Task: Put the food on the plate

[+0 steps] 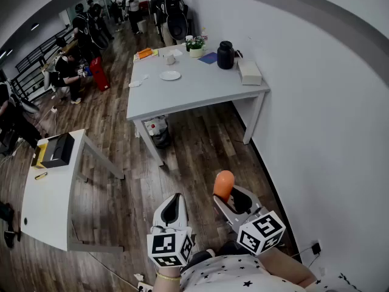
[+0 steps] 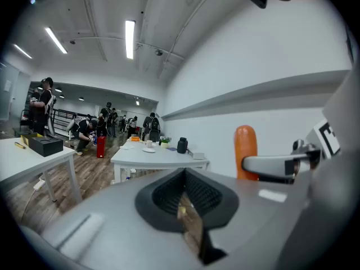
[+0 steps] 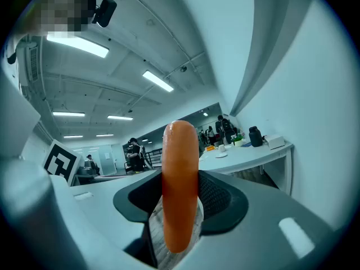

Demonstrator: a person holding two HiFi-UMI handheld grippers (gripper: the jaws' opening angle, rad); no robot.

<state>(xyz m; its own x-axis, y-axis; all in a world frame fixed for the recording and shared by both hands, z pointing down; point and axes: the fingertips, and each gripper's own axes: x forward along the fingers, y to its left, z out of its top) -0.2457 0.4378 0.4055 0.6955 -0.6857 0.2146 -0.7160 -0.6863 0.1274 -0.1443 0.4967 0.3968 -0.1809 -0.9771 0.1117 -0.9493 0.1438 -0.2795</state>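
My right gripper (image 1: 226,191) is shut on an orange sausage (image 1: 223,184), which stands upright between its pads and sticks out above them. The right gripper view shows the sausage (image 3: 180,179) pinched in my right gripper (image 3: 180,212). My left gripper (image 1: 173,209) is beside it at the left, shut with nothing in it; its own view shows the closed jaws (image 2: 185,204) and the sausage (image 2: 245,151) off to the right. A small white plate (image 1: 170,75) lies on the grey table (image 1: 200,93) far ahead. Both grippers hang above the wooden floor, well short of that table.
On the grey table stand a black jar (image 1: 225,55), a white box (image 1: 250,73), a potted plant (image 1: 196,44) and a cup (image 1: 170,58). A white desk (image 1: 45,205) with a black box (image 1: 58,150) stands at the left. Several people are at the back. A white wall runs along the right.
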